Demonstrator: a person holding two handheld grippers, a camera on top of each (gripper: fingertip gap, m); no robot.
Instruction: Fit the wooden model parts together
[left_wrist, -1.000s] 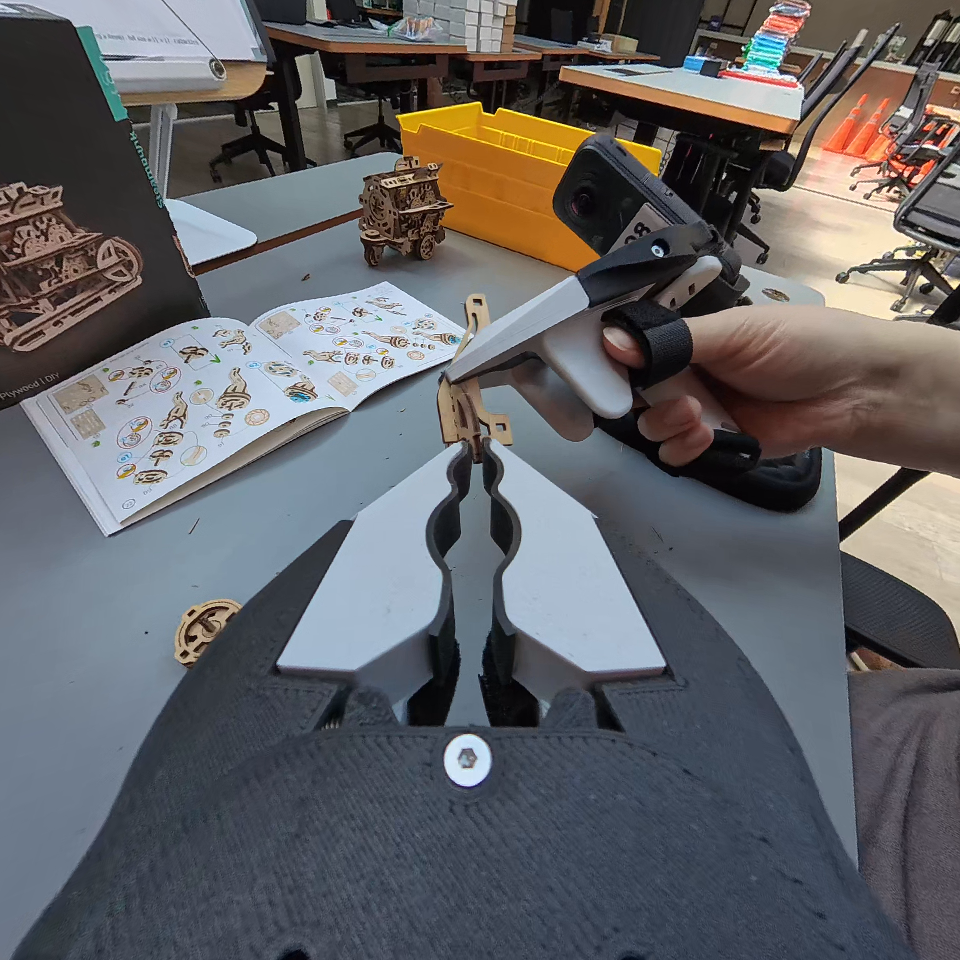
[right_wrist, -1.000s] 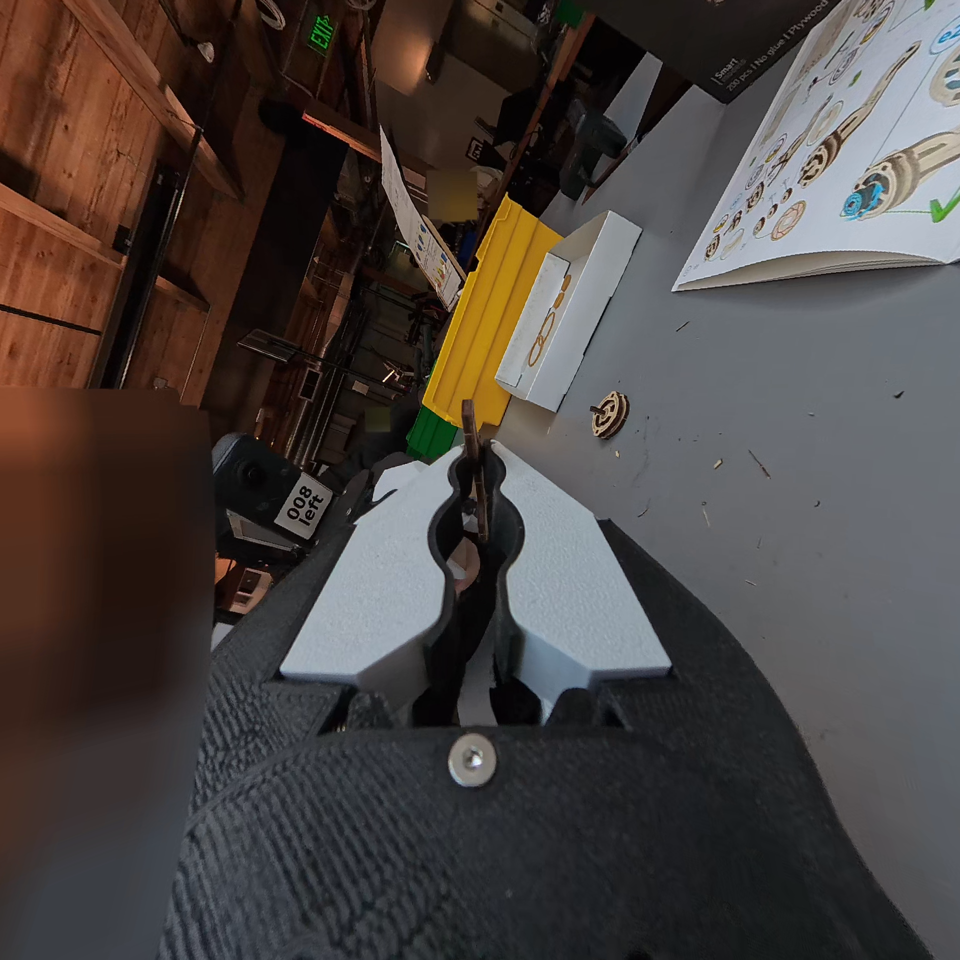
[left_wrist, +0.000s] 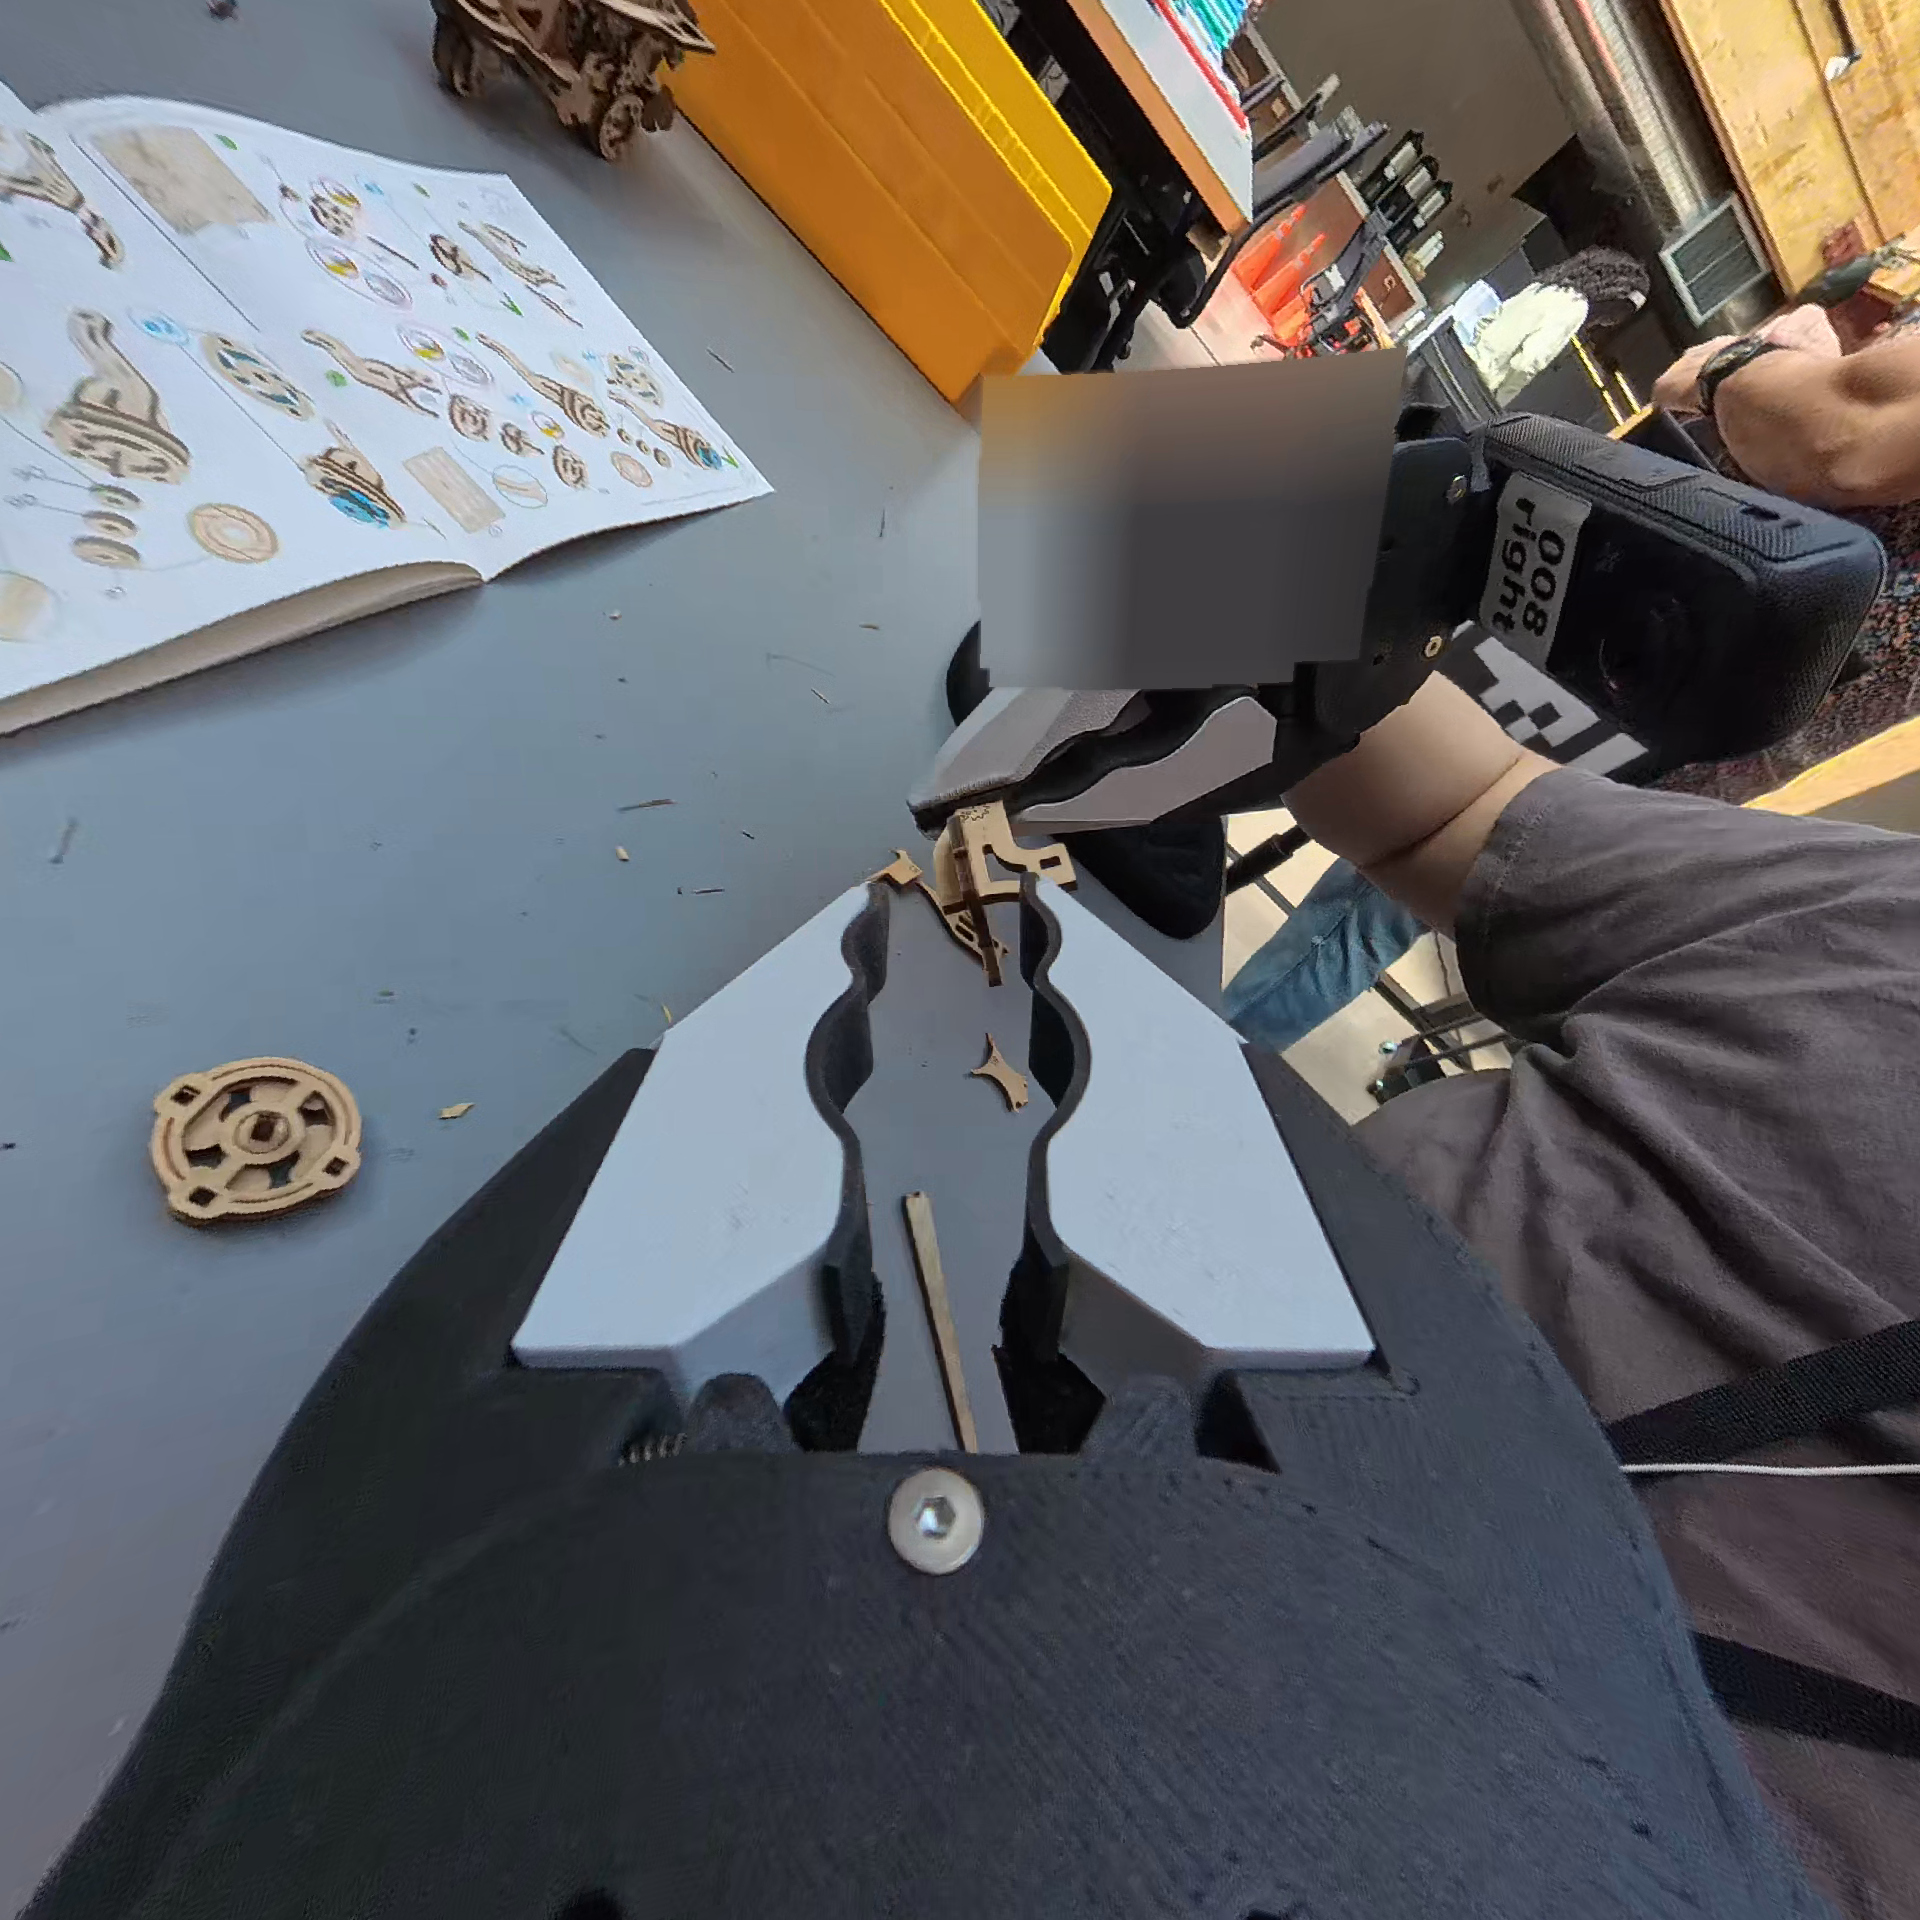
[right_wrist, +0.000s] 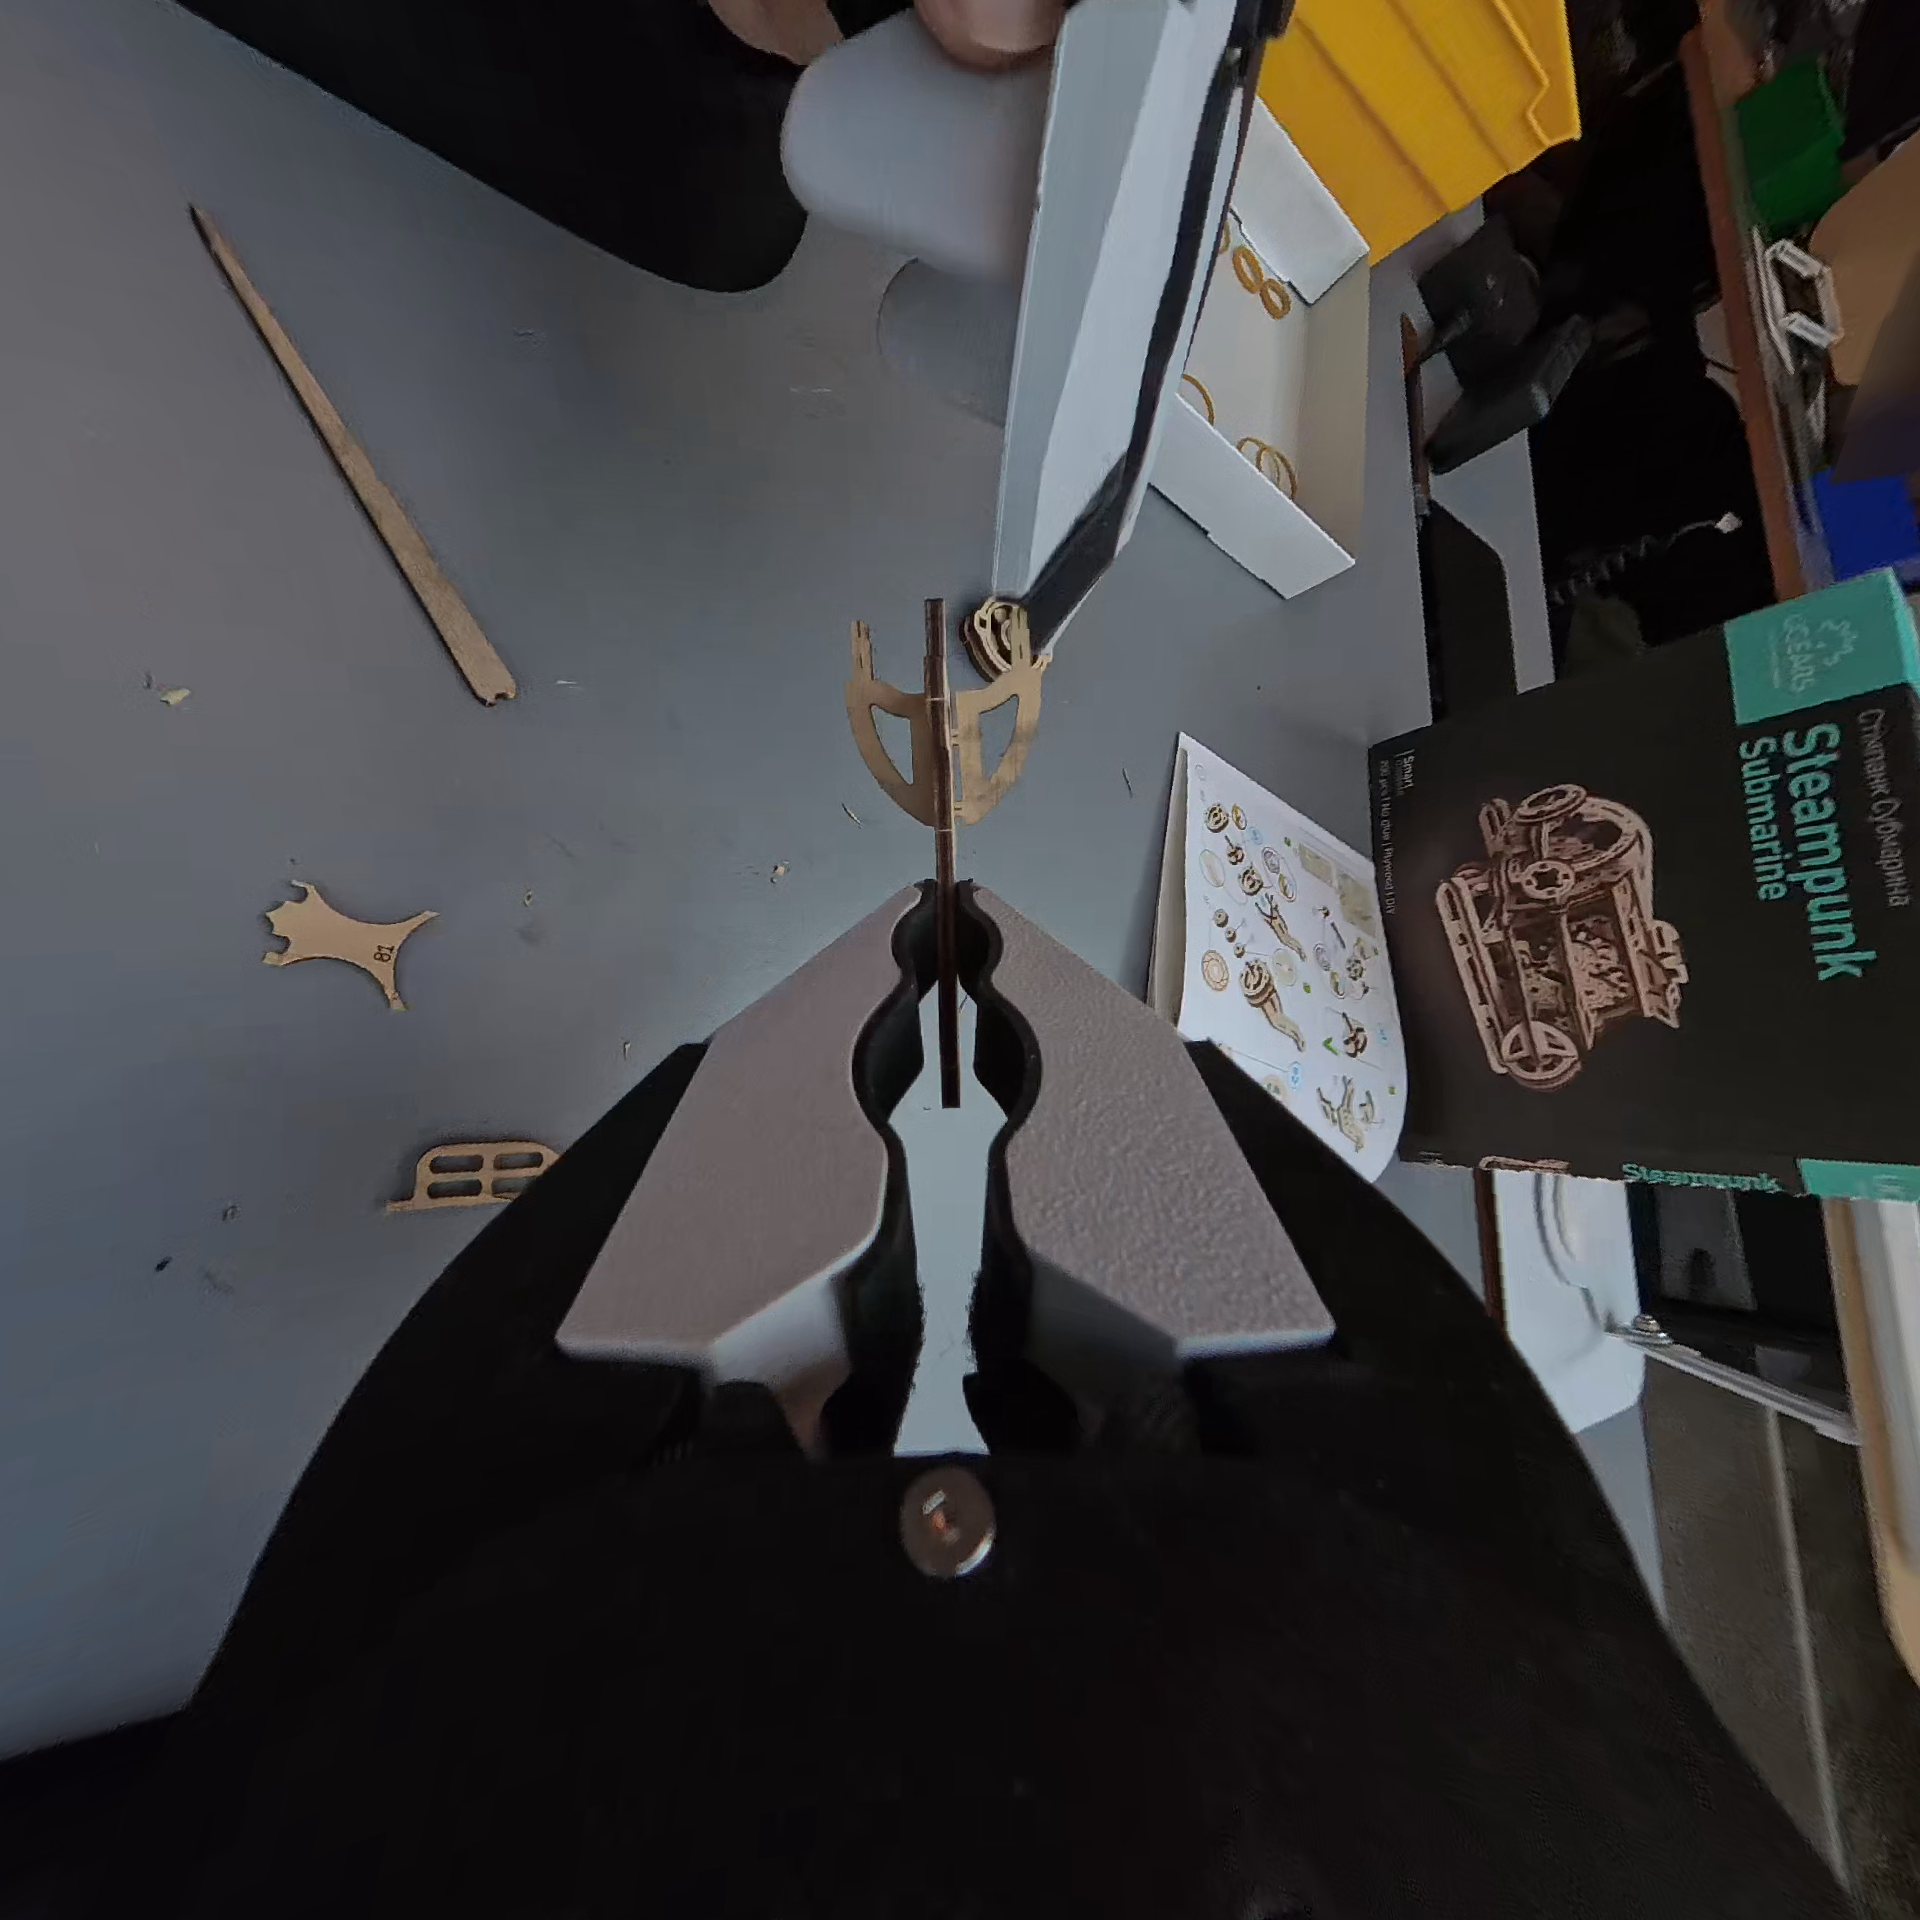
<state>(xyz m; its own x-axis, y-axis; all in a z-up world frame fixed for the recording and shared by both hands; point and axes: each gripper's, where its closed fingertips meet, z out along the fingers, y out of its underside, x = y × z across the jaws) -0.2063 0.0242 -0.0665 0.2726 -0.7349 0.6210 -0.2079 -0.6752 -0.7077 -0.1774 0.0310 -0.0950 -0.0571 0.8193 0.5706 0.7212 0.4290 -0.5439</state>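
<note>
Left wrist view: step in hand looks like seating one part onto another in mid-air, both tongs meeting at the joint. Left tongs (left_wrist: 961, 899) sit part-way apart, with the tips bracketing the wooden sub-assembly (left_wrist: 977, 883). Can't tell whether they actually pinch it. Right tongs (left_wrist: 956, 810) come in from ahead-right, clenched on the top of the same sub-assembly. It hangs above the bench (left_wrist: 520, 831), between the two sets of tips. A gear disc (left_wrist: 257, 1138) lies on the bench off to the left of the left tongs, and a thin strip (left_wrist: 940, 1320) shows through their gap.

Right wrist view: right tongs are clamped on a dark flat slat (right_wrist: 943, 987), seen edge-on and running straight out past the tips. A pale crescent part (right_wrist: 894, 748) is slotted crosswise onto the slat just ahead of the tips. A small round layered hub (right_wrist: 997, 649) sits at the crescent's right end. The left tongs' tip touches that hub from ahead-right. A loose offcut (right_wrist: 348, 940) lies on the bench well to the left.

Judgement: the crescent looks mostly seated and roughly square to the slat. The next move probably calls for a short, straight push on the hub while the right tongs hold the slat rigid. The plywood is thin, so twisting could snap a tab.
</note>
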